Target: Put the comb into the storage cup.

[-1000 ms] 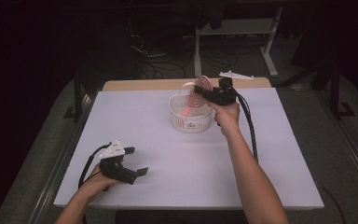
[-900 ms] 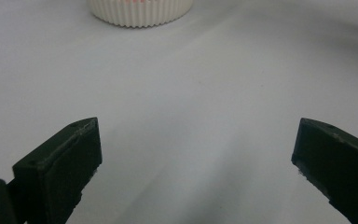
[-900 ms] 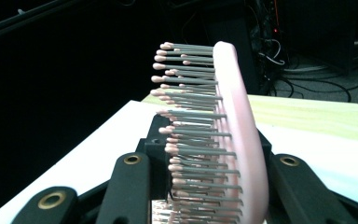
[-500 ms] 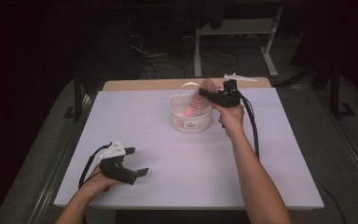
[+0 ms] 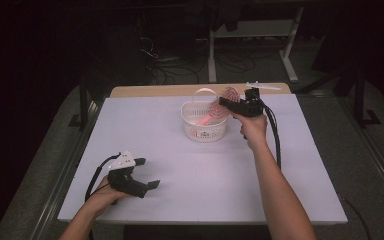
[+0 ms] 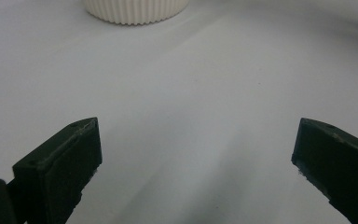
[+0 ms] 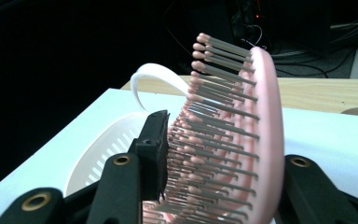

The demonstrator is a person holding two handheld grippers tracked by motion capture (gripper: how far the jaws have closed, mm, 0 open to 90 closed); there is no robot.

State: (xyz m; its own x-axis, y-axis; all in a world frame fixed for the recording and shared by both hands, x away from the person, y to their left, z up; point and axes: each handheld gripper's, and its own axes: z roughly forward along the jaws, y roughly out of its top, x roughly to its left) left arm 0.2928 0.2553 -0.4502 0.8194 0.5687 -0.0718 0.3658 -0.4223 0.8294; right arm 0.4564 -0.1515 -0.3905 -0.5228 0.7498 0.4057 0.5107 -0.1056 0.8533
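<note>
A pink hairbrush (image 7: 242,140) with grey bristles, a white ribbed basket (image 5: 205,122), black tongs (image 7: 214,186).

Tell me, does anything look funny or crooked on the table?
Yes. The pink hairbrush sits askew: its handle dips into the white basket while its bristled head pokes up over the rim. The right hand-held gripper has it between its jaws, which have just been opening. Nothing looks spilled or broken.
</note>
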